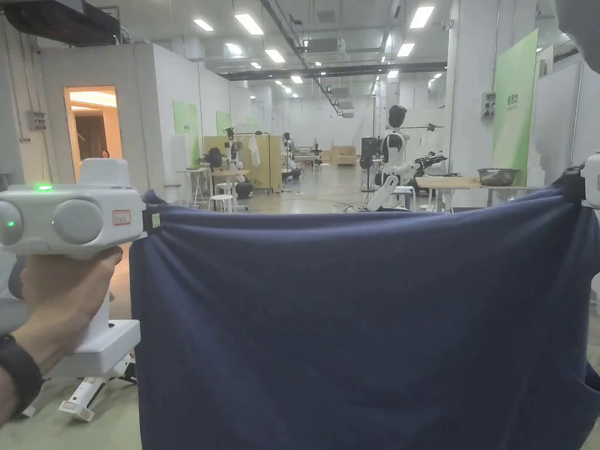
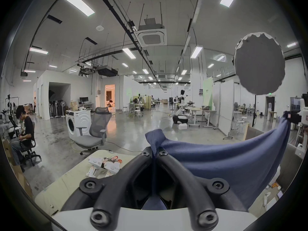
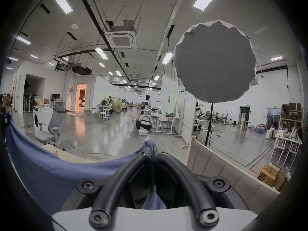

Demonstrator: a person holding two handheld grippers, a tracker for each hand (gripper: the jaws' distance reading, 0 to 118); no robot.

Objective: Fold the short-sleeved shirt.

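A navy blue shirt (image 1: 363,328) hangs stretched in the air in front of me, its top edge sagging a little between the two grippers. My left gripper (image 1: 153,221) pinches the upper left corner; in the left gripper view its jaws (image 2: 154,153) are closed on a tuft of the blue shirt (image 2: 225,161). My right gripper (image 1: 577,186) holds the upper right corner; in the right gripper view it (image 3: 153,152) is shut on the shirt (image 3: 41,166) too. A hand grips the left gripper's white handle.
A pale table (image 2: 70,176) with small white devices lies below at the left. A grey office chair (image 2: 95,133) and a washing machine (image 2: 75,126) stand beyond it. A padded beige partition (image 3: 225,169) is at the right. White humanoid robots (image 1: 394,164), tables and stools stand far down the hall.
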